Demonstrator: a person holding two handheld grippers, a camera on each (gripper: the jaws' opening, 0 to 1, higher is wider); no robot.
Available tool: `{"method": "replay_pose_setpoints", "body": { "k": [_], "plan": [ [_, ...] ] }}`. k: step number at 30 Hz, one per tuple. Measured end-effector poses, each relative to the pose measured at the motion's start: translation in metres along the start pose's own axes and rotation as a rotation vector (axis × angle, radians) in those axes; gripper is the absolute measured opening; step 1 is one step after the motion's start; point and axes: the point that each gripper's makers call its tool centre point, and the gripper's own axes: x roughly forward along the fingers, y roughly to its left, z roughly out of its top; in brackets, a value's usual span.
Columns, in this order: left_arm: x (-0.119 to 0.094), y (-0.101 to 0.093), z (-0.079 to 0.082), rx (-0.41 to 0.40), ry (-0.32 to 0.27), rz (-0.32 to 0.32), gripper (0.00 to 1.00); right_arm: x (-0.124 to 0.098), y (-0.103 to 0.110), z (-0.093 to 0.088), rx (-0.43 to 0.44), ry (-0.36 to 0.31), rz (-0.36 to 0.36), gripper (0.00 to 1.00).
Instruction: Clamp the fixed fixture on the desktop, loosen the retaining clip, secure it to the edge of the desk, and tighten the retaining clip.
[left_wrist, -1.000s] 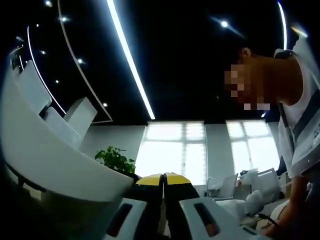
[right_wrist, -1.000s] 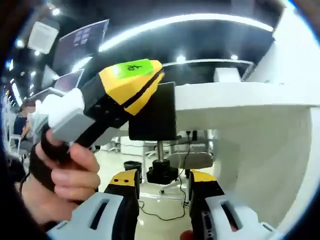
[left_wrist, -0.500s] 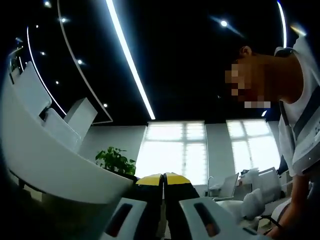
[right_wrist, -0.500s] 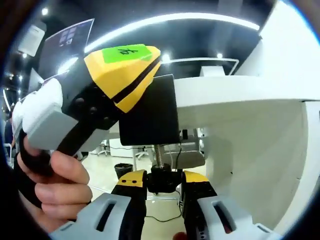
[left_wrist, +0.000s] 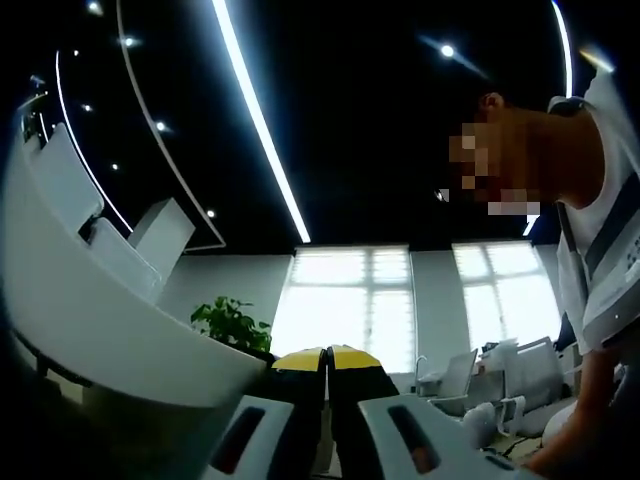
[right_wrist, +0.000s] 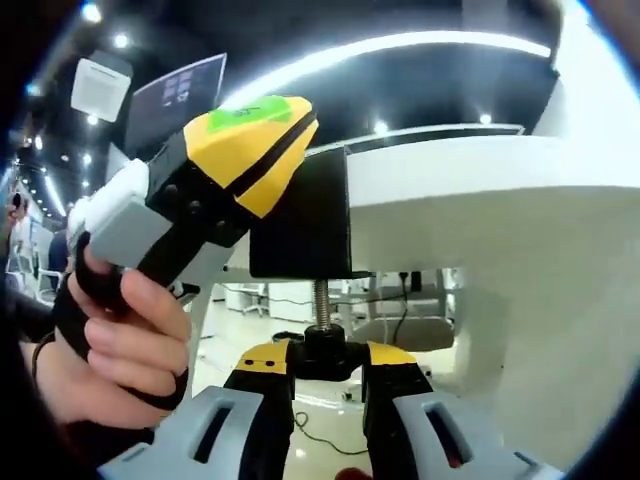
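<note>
Fixture (right_wrist: 300, 225) sits on the desk (right_wrist: 480, 190) edge, left gripper (right_wrist: 262, 150) clamped on it. Right gripper (right_wrist: 327, 358) pinches the screw knob (right_wrist: 322, 352) underneath (tightening looks unfinished, I'd say). Left gripper view: jaws together.

Seen from below the white worktop (right_wrist: 480, 200), the right gripper (right_wrist: 327, 358) has its yellow-tipped fingers (right_wrist: 262, 362) closed on the black screw knob (right_wrist: 325, 350) of the black clamp fixture (right_wrist: 305, 225). The left gripper (right_wrist: 215, 190), held in a hand (right_wrist: 120, 345), grips the fixture's upper left side.
</note>
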Motion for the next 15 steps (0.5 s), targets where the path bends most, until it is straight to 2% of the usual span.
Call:
{"method": "replay_pose_setpoints", "body": {
  "k": [5,7,12,14,15],
  "plan": [
    [0.000,0.000,0.000,0.002,-0.001,-0.001,0.01,0.000,0.000,0.003,0.028,-0.016,0.084,0.25],
    [0.000,0.000,0.000,0.001,-0.002,-0.001,0.01,-0.001,0.001,0.004,0.022,-0.014,0.091,0.25],
    [0.001,0.000,-0.002,-0.021,-0.013,0.002,0.01,-0.001,-0.003,0.004,-0.027,-0.009,0.041,0.26],
    [0.002,-0.001,-0.003,-0.013,-0.004,0.003,0.01,-0.003,-0.007,0.002,-0.054,0.004,-0.003,0.26],
    [0.002,-0.001,-0.003,-0.011,0.001,0.003,0.01,-0.006,-0.011,0.002,-0.062,0.013,-0.058,0.28]
  ]
}}
